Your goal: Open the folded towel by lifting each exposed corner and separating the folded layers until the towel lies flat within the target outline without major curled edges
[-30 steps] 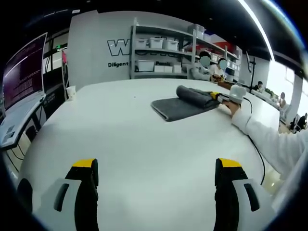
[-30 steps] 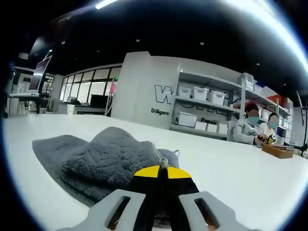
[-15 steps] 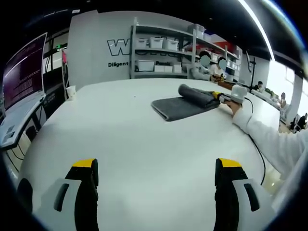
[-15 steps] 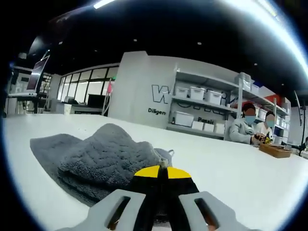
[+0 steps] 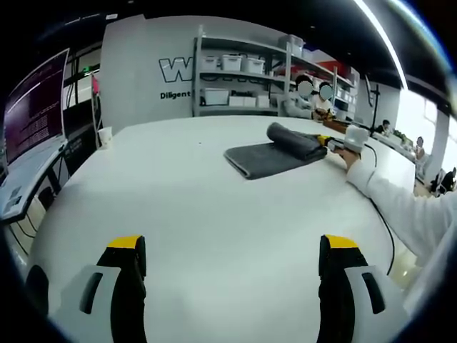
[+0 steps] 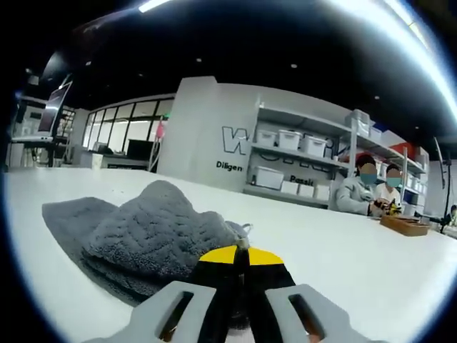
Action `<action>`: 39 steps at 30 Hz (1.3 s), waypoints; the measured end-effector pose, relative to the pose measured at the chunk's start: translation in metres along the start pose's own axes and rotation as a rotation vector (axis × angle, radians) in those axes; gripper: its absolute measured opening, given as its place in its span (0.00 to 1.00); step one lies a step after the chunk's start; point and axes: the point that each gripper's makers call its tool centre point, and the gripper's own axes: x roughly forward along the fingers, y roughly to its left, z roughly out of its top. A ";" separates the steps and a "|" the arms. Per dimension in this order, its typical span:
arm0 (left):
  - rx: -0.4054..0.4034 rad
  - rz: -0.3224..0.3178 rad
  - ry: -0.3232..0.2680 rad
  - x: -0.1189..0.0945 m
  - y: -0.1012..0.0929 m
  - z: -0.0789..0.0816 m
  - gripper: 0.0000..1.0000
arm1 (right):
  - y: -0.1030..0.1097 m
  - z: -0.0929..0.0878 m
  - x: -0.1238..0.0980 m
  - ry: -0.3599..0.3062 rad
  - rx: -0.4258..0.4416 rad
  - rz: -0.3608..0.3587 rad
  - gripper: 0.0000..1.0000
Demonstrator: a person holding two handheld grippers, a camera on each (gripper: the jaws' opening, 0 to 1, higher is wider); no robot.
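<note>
We see the grey towel (image 5: pixel 275 151) folded, its top layer bunched into a hump, on the white table (image 5: pixel 186 207). Our right gripper (image 6: pixel 240 256) pinches its corner; our left gripper (image 5: pixel 232 259) gapes wide.

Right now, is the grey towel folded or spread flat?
Folded: the grey terry towel lies in stacked layers, its top layer bunched up at the right gripper.
</note>
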 end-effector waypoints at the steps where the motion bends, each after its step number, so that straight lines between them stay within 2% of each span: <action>1: 0.000 0.001 0.000 0.000 0.000 0.000 0.99 | -0.001 0.000 0.000 0.000 -0.001 -0.002 0.00; 39: 0.001 0.000 0.006 0.001 0.000 0.000 0.99 | -0.043 -0.007 -0.011 0.002 0.025 -0.078 0.00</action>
